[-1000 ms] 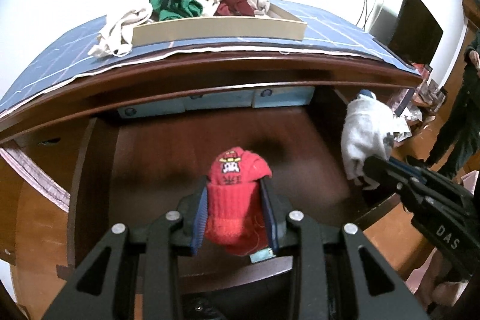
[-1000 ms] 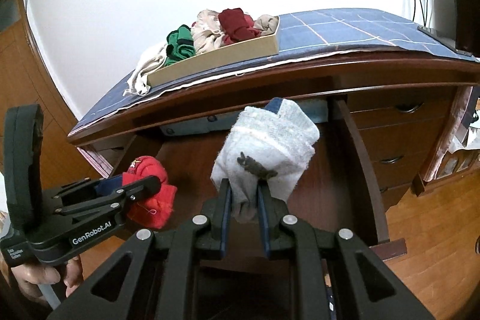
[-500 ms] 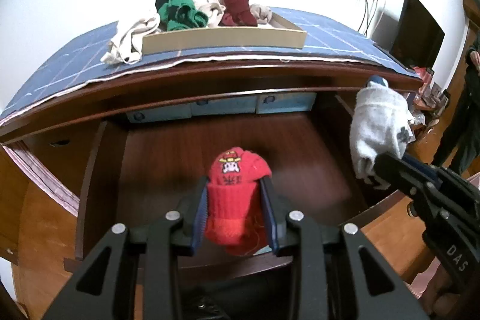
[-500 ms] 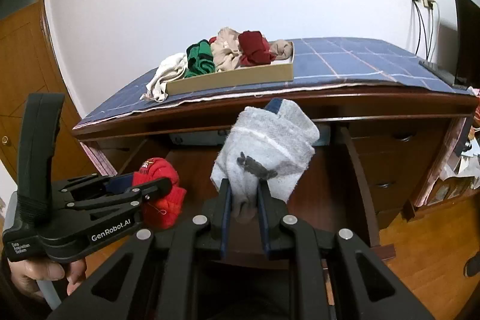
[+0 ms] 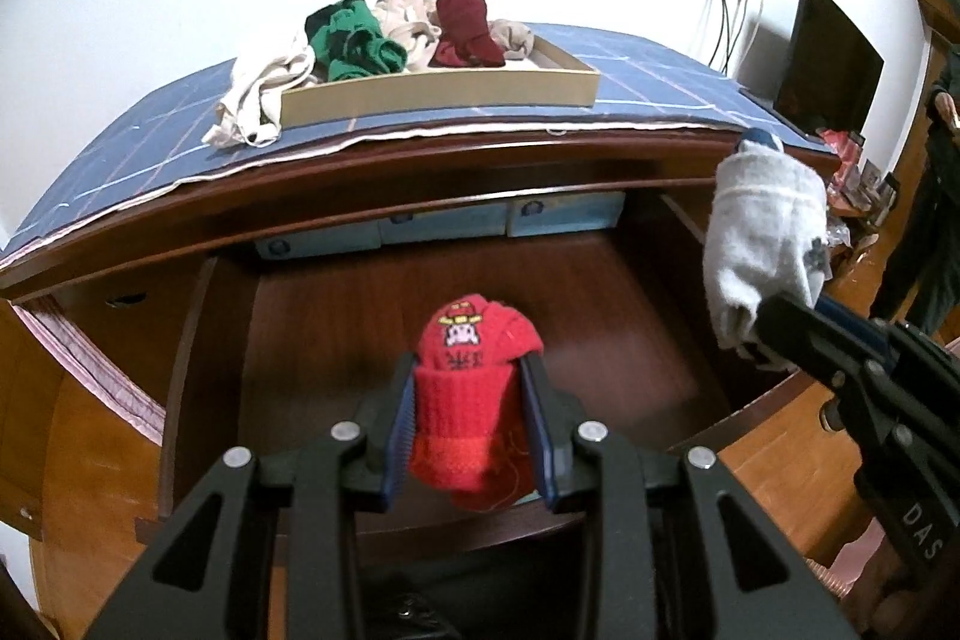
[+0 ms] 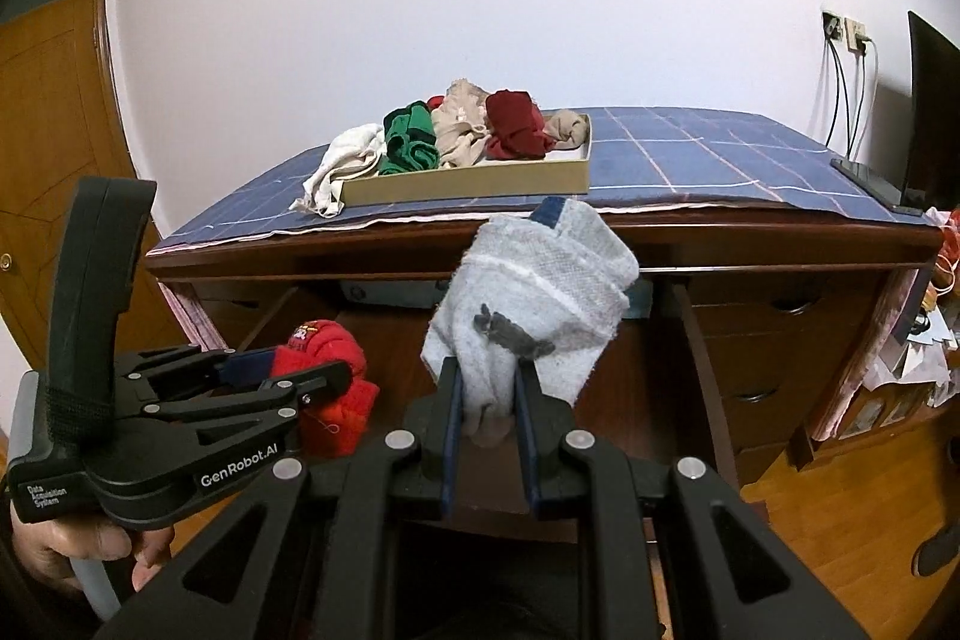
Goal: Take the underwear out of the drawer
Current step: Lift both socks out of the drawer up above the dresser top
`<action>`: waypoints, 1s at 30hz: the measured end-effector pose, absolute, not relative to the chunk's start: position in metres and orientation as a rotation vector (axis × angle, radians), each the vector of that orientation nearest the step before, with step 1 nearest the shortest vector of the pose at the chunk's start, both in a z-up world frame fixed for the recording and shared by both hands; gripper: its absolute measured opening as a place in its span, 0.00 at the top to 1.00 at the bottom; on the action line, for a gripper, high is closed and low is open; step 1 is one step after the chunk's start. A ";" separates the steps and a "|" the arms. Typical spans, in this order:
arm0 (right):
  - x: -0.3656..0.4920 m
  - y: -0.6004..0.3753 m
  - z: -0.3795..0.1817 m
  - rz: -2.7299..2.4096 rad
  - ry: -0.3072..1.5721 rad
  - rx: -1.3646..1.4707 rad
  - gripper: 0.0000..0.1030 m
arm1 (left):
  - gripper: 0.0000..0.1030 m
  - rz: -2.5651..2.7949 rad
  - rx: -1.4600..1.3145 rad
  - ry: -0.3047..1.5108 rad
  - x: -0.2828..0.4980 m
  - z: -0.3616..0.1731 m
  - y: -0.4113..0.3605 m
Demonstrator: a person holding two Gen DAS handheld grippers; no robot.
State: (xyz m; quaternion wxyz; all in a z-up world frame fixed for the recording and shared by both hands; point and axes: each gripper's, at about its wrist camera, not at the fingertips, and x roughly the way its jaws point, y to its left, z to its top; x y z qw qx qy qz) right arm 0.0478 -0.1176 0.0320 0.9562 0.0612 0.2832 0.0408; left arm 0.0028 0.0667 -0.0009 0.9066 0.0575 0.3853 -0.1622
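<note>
Above the open drawer (image 5: pixel 600 304), the left gripper (image 5: pixel 471 427) clamps a soft red bundle (image 5: pixel 474 388) mid-body while the right gripper (image 6: pixel 487 409) pinches a limp, light grey bundle (image 6: pixel 540 292) by its lower fold.

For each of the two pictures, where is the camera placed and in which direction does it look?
Left wrist view: sits on the left gripper, looks down into the open drawer; the gripper holds a red rolled garment.
Right wrist view: sits on the right gripper, looks at the dresser front; it holds a grey rolled garment; a hand shows at lower left.
Shared: both garments, the other gripper, the drawer, the tray of clothes.
</note>
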 end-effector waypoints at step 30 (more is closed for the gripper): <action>0.054 -0.123 0.058 0.039 0.485 0.029 0.82 | 0.70 -0.372 0.141 0.682 0.019 0.035 0.044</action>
